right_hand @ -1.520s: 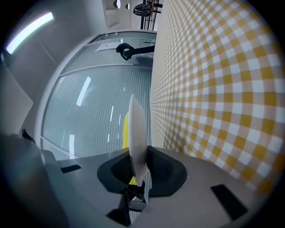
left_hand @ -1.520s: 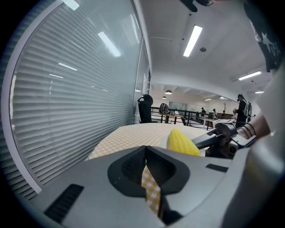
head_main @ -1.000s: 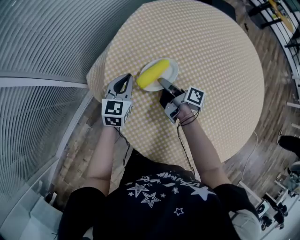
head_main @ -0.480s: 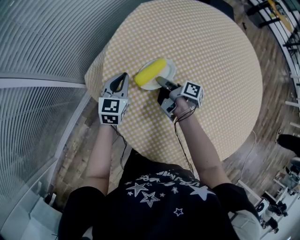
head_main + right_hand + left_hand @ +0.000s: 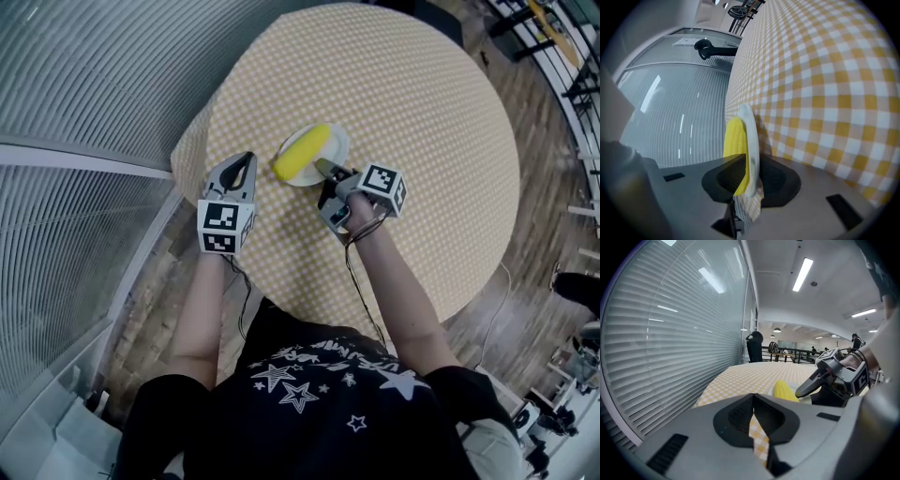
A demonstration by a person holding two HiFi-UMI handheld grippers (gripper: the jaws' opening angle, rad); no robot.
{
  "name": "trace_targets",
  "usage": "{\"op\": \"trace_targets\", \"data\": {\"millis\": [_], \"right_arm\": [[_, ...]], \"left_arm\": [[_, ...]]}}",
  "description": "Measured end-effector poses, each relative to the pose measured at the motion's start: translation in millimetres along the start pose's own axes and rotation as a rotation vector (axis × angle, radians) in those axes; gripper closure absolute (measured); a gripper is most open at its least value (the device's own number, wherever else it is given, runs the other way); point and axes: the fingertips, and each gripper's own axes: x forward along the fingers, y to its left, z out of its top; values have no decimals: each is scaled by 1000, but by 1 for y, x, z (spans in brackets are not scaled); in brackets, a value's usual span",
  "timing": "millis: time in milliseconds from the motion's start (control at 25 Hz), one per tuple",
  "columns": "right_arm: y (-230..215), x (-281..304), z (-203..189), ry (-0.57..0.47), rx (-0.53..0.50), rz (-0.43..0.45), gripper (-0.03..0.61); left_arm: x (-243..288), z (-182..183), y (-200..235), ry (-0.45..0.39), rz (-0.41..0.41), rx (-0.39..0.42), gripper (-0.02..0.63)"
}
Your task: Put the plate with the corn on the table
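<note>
While the left gripper (image 5: 247, 158) sits pressed together, the right gripper (image 5: 320, 165), jaws opening, pinches the plate (image 5: 337, 145) bearing the corn (image 5: 302, 153).

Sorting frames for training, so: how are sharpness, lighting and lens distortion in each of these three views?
Head view: sharp, evenly lit, the round yellow-checked table mildly bowed. Left gripper view: heavy fisheye, dark corners, ceiling strip lights mirrored as streaks on the ribbed glass wall. Right gripper view: scene tipped sideways, the yellow corn cob and white round plate close and slightly soft.
</note>
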Motion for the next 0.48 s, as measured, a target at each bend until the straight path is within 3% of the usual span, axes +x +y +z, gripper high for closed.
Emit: {"op": "trace_targets", "data": {"millis": [160,360,480], "right_arm": [[-2,-9,-2,3,-32,-3,483],[8,-10,-12,64,-122,11,369],[7,-17,-17,65,-191,-32,341]], "left_arm": [[-10,1,0,0,19,13,606],[-26,3,-6,1,39,23,606],[-37,5,-13,1,45,28,606]]}}
